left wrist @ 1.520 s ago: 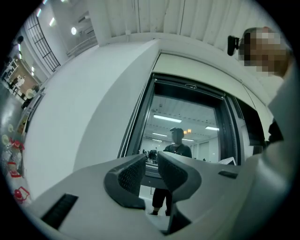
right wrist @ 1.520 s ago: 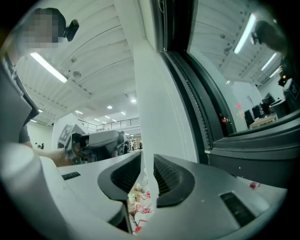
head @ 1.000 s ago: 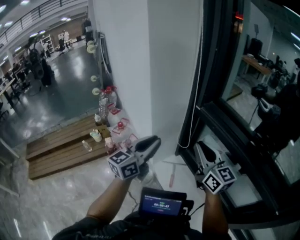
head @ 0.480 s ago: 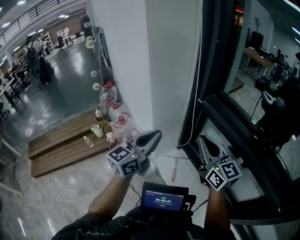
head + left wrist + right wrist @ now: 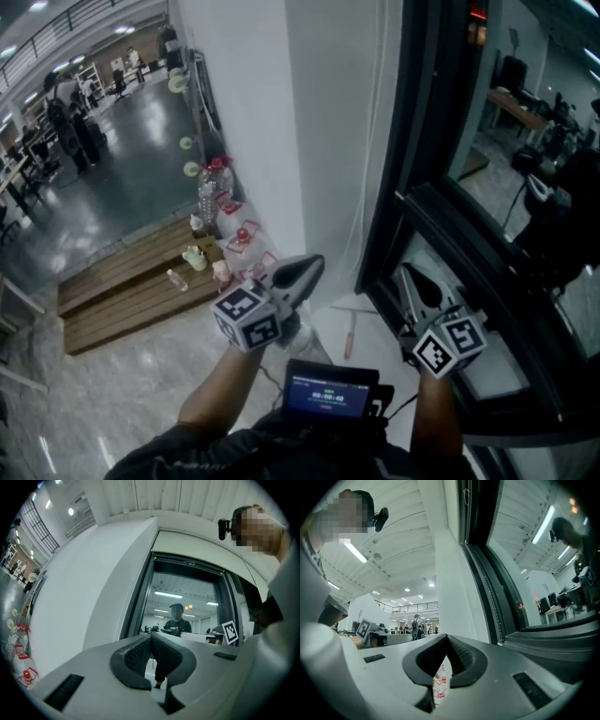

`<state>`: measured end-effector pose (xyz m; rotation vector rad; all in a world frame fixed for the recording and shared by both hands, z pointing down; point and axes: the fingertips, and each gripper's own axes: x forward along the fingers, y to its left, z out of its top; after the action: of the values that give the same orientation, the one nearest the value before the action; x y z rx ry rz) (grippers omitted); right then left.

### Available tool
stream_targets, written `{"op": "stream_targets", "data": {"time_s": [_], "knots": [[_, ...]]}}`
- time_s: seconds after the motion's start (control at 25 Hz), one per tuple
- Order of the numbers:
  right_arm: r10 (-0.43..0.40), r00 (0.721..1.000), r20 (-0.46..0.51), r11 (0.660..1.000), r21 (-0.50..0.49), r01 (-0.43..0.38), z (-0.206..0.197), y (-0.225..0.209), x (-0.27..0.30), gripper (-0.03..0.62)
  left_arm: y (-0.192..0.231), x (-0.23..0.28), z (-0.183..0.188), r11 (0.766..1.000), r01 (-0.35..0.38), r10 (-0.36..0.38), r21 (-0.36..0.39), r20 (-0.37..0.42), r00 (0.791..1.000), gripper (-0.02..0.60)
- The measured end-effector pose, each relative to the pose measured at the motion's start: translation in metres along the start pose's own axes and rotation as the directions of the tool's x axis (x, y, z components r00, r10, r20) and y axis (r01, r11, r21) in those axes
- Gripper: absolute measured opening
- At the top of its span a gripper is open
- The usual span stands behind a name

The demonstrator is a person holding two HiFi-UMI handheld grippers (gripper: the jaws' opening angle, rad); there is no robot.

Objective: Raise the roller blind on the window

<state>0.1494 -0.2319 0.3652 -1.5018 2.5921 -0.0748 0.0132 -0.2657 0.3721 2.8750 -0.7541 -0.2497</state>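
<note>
A dark-framed window fills the right of the head view, its glass bare and full of reflections; no blind cloth shows over it. A white bead chain hangs in a loop along the frame's left edge and also shows in the right gripper view as a dotted line. My left gripper is shut and empty, pointing at the white wall left of the chain. My right gripper has just been closing; its jaws meet with nothing between them, just below and right of the chain's loop.
A white wall pillar stands left of the window. At its foot lie a wooden platform with small bottles and a large water bottle. A thin pink stick lies on the white ledge. A screen device hangs at my chest.
Both grippers' jaws have closed from open to shut. Neither hand has shifted noticeably, and nothing was taken hold of.
</note>
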Motion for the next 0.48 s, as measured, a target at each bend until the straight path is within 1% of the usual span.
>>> {"op": "stream_targets", "data": {"time_s": [0.48], "knots": [[-0.01, 1.0, 0.0, 1.0, 0.002, 0.01, 0.0011, -0.0021, -0.004, 0.021, -0.005, 0.0016, 0.0043, 1.0, 0.004, -0.004, 0.015, 0.005, 1.0, -0.008]]}}
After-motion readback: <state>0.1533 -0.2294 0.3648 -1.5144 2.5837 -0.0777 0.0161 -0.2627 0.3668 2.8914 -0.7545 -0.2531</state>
